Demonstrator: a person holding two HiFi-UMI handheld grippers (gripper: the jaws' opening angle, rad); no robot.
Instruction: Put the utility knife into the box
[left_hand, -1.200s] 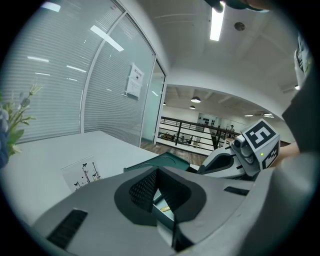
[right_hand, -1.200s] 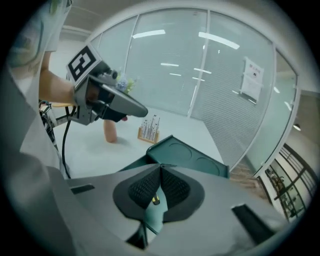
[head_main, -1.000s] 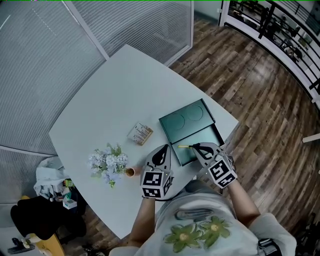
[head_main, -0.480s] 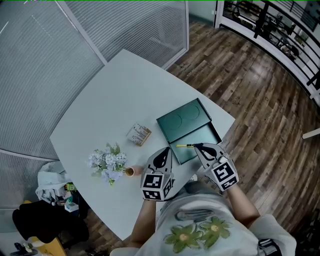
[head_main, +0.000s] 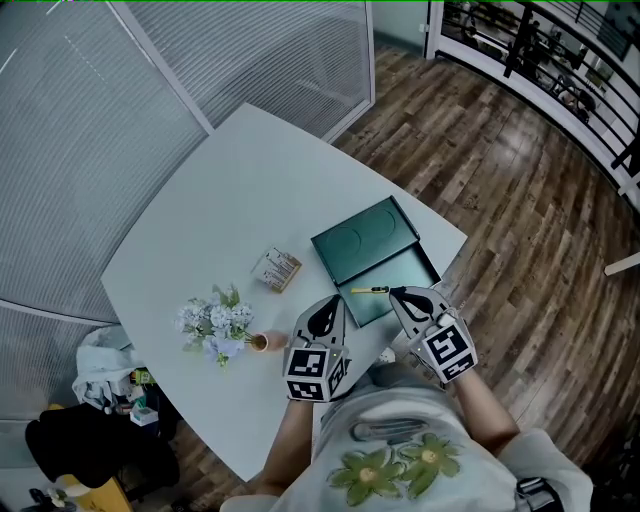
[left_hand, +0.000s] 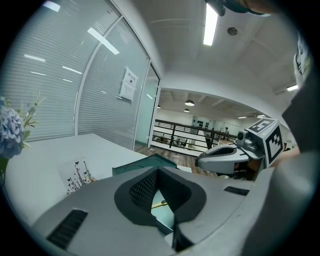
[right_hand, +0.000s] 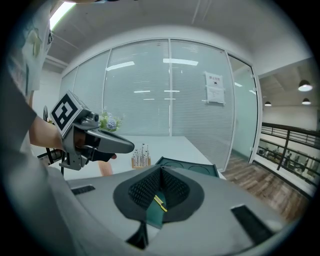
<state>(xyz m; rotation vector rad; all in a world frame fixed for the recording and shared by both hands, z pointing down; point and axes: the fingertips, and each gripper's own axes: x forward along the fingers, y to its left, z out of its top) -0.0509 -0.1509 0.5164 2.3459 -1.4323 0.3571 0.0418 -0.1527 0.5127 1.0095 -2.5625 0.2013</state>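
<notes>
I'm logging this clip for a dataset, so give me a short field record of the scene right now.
surface: white table
target: open green box, lid lying flat beyond it
utility knife: yellow, gripped by the right gripper, held over the box
left gripper: jaws together, empty, beside the box
other items: flower bunch, small printed card

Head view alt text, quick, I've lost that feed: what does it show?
The right gripper holds a yellow utility knife over the open green box near the white table's edge. The left gripper, shut and empty, hangs beside it; flowers and a small packet lie further left.
</notes>
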